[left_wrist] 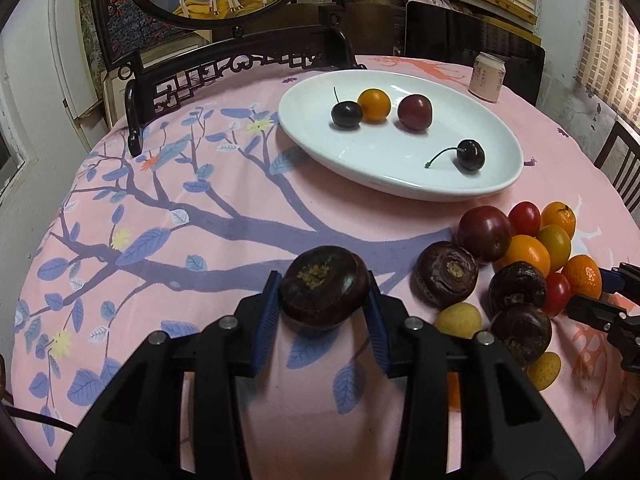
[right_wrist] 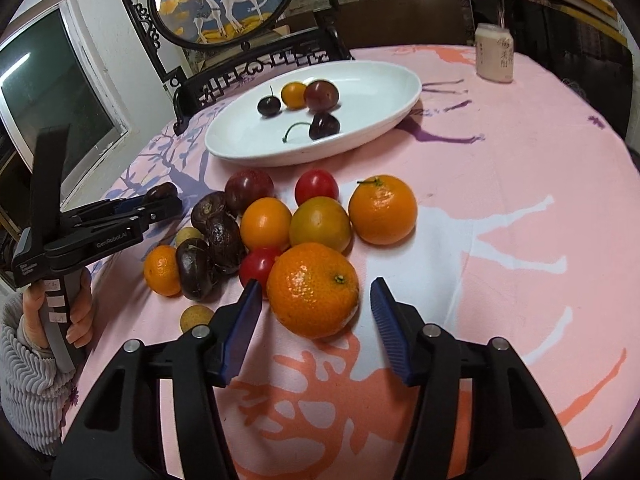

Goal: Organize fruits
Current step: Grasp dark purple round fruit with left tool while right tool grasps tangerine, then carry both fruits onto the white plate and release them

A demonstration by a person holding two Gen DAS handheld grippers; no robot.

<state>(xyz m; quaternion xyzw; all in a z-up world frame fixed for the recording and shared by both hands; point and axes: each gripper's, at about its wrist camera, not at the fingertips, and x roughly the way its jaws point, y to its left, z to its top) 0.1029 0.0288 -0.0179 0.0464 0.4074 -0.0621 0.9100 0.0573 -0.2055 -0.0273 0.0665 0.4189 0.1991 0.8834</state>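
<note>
My left gripper [left_wrist: 323,294] is shut on a dark brown water chestnut [left_wrist: 324,286] and holds it over the pink tablecloth. It also shows in the right wrist view [right_wrist: 162,196]. A white oval plate [left_wrist: 492,184] behind it holds two cherries, a small orange fruit and a plum [left_wrist: 414,112]. A pile of fruit [left_wrist: 520,256] lies to the right of the held chestnut. My right gripper [right_wrist: 316,300] is open, with its blue pads [right_wrist: 244,320] on either side of a mandarin [right_wrist: 313,290] at the near edge of that pile, apart from it.
A dark carved wooden screen stand [left_wrist: 224,68] rises at the table's back left. A small pale can [left_wrist: 487,77] stands at the back right beyond the plate. Chairs ring the round table. Pink cloth [right_wrist: 500,200] lies to the right of the pile.
</note>
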